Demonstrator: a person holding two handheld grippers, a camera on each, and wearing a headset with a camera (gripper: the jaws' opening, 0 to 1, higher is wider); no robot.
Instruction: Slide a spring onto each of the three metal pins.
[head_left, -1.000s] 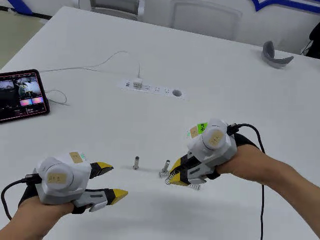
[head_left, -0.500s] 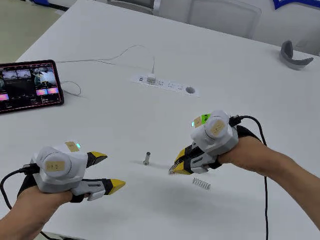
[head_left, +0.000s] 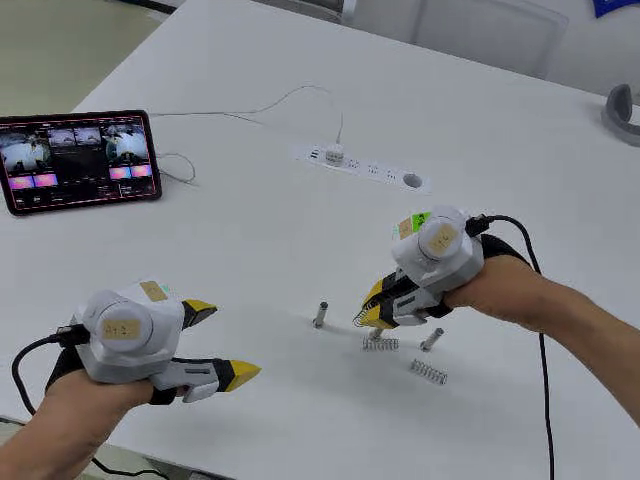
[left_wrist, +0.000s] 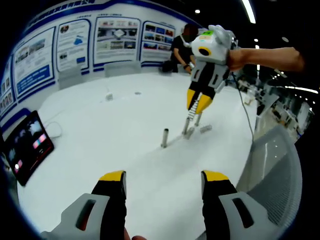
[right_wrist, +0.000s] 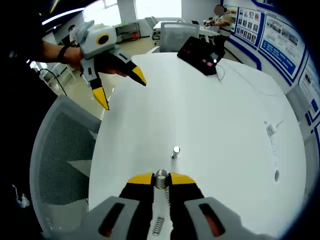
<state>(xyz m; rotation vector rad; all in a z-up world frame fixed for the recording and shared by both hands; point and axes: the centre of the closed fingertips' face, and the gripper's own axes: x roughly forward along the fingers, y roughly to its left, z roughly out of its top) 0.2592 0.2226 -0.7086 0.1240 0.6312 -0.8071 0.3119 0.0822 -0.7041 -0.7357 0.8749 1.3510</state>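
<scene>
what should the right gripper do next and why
Probably lower the right gripper a touch so its spring slips onto the pin just below: the jaws are shut on the spring, which hangs right above that bare-looking pin.

Head view: right gripper (head_left: 368, 310) tips hide most of the held spring (head_left: 357, 321) and the top of the pin (head_left: 376, 335) beneath them. Grey curved object (head_left: 622, 103) cut by right edge. Tablet (head_left: 78, 160) screen content too small to read.

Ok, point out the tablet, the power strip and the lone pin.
tablet (head_left: 78, 160), head view, middle of its screen.
power strip (head_left: 375, 171), head view, middle of its top.
lone pin (head_left: 320, 315), head view, middle of its shaft.
</scene>
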